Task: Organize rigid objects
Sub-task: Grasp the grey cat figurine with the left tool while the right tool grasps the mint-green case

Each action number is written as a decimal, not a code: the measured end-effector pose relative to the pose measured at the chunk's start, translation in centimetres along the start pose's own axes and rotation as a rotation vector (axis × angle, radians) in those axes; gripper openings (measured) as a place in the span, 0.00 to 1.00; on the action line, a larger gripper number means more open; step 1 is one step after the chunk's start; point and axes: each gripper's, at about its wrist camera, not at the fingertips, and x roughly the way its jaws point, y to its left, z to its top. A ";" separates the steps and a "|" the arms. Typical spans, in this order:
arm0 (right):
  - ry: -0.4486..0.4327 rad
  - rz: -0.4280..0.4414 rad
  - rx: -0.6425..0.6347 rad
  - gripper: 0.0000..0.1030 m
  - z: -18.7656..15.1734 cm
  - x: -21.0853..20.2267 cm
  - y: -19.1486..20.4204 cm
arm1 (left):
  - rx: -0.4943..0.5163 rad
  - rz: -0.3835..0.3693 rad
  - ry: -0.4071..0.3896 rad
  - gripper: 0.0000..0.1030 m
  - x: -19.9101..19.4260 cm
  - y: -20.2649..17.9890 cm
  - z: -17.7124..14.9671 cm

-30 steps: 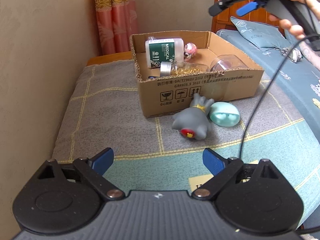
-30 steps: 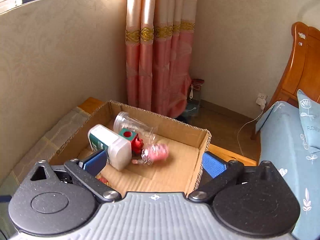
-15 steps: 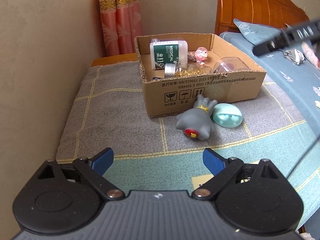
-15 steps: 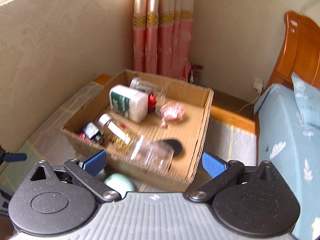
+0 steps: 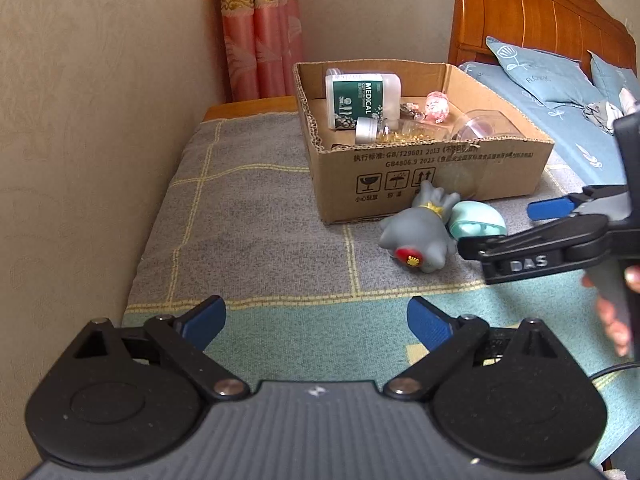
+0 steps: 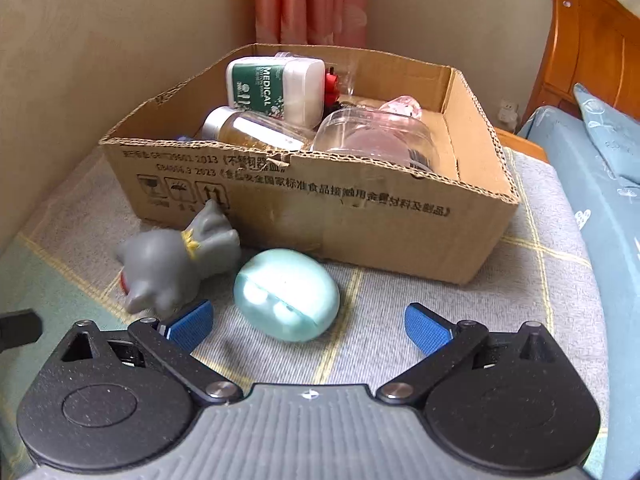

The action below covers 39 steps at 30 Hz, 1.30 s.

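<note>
A cardboard box [image 5: 420, 176] [image 6: 320, 208] on the blanket holds a green-labelled medical bottle [image 5: 360, 98] [image 6: 272, 88], a jar of yellow capsules [image 5: 400, 132] [image 6: 248, 130], a clear plastic cup [image 5: 486, 124] [image 6: 372, 138] and a pink trinket [image 5: 437, 106]. In front of the box lie a grey toy figure [image 5: 420, 236] [image 6: 176, 268] and a mint egg-shaped case [image 5: 476, 222] [image 6: 286, 294]. My right gripper [image 6: 308, 322] [image 5: 516, 228] is open, low over the blanket, just short of the mint case. My left gripper [image 5: 316, 320] is open and empty, well back from the objects.
The blanket [image 5: 248, 216] runs along a beige wall [image 5: 100, 120] on the left. A pink curtain [image 5: 260, 32] hangs behind the box. A wooden headboard [image 5: 532, 20] and blue pillows [image 5: 540, 72] lie to the right. A hand [image 5: 612, 316] holds the right gripper's handle.
My right gripper has come down from above the box to the blanket in front of it, facing the mint case. My left gripper has stayed nearly still, both open throughout.
</note>
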 end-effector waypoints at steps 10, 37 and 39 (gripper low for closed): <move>-0.021 -0.020 0.019 1.00 -1.6 0.8 -3.4 | 0.081 -0.059 -0.021 0.95 1.4 -2.6 2.4; -0.070 0.003 -0.006 1.00 -3.1 -0.6 -5.3 | 0.124 -0.105 0.030 0.98 5.6 -4.5 1.9; -0.077 0.004 -0.009 1.00 -3.2 -0.8 -5.3 | 0.099 -0.089 -0.004 0.96 6.0 -5.1 2.2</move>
